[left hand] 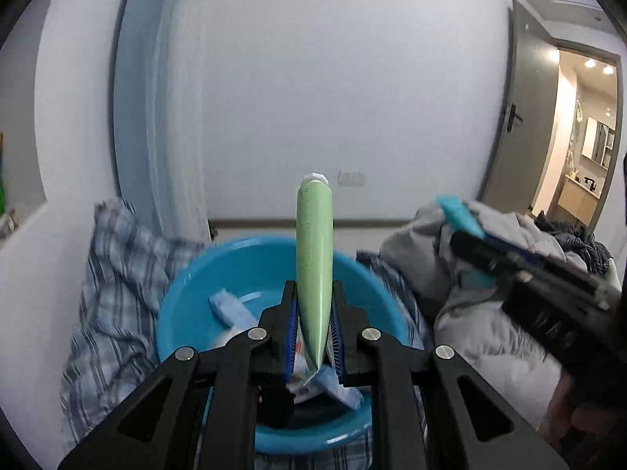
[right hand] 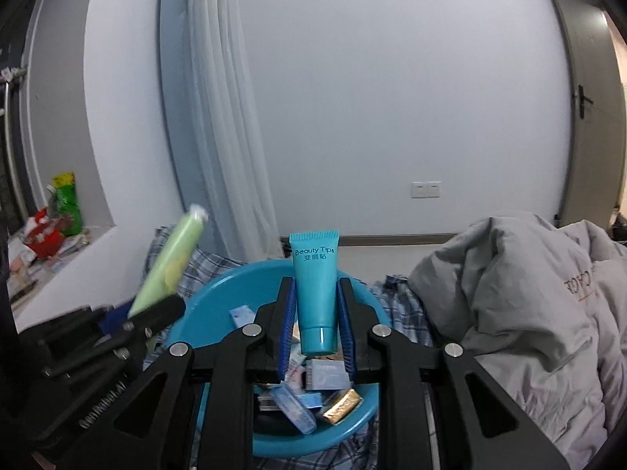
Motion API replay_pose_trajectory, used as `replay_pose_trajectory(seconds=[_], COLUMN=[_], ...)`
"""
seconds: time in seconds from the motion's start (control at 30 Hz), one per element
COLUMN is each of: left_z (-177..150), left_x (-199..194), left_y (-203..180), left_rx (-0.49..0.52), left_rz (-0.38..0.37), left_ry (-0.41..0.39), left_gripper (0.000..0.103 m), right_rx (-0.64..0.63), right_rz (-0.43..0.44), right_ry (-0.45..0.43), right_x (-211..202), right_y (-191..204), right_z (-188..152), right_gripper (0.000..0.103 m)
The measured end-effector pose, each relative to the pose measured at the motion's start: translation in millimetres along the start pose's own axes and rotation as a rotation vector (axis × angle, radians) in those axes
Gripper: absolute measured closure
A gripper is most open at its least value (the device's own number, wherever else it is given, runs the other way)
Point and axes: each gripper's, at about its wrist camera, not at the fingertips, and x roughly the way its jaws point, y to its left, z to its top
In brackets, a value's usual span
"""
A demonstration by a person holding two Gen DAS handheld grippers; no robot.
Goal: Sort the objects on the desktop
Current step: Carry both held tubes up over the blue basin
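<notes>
Between the blue-padded fingers of the left gripper (left hand: 313,313) stands a pale green tube (left hand: 314,266), clamped near its crimped tail with the white cap pointing up and away. The right gripper (right hand: 316,313) likewise is closed around a teal tube (right hand: 316,293) printed "Beauty Tips", pinched low near its cap, crimped end upward. Directly below and just ahead of both grippers sits a blue plastic basin (right hand: 219,293), resting on a plaid blanket (left hand: 113,274). It already holds small sachets and little boxes (right hand: 327,376), and a gold-wrapped packet (right hand: 341,405) lies close under the right fingers. To the right of both grippers is a heap of grey quilt (right hand: 521,305).

Both tubes look lifted clear of the basin, so the sorting judgement is still open: where each goes is not shown.

Risks from here: the green tube is held at its thin, flat end, so most of its weight stands above the pads; a quick swing could make it pivot or slide out. The teal tube's smooth, tapering body could squirt upward if squeezed harder. The two grippers are near one another over the basin, each visible in the other's view, so crossing paths could knock a tube loose. A drop would likely land in the basin's clutter or roll into the soft bedding.
</notes>
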Motion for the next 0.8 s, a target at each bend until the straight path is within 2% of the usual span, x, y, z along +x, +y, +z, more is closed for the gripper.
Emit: replay_pose_trajectory(seconds=[0.27,0.33,0.4,0.53,0.67,0.8], left_z=[-17.0,-20.6,-26.4,-36.5,-44.9,-59.1], left_x=[14.4,23.7,37.4,53.0,67.9,90.6], left_y=[18.0,23.7,29.4,39.5,40.6,47.0], left_rx=[-0.031,-0.031,-0.038,-0.080,-0.058,-0.096], left_rz=[0.031,0.049,0.071,0.043,0.061,0.064], left_ry=[0.044,0.056,0.101,0.150,0.176,0.231], left_gripper=[0.087,0.087,0.087,0.087,0.087,0.087], right_rx=[-0.027,-0.031,-0.037,-0.058,-0.039,-0.022], right_rz=[0.027,0.034,0.038,0.035,0.034,0.025], right_ry=[0.010,0.030,0.052,0.095,0.158,0.219], right_x=[15.7,25.2,35.0,55.3,76.8,94.0], right_y=[10.4,13.2,16.8,18.4,12.3,5.3], right_z=[-12.9,-17.6,-24.1,-37.2,-50.5,-63.2], right_gripper=[0.083,0.083,0.083,0.083,0.083,0.083])
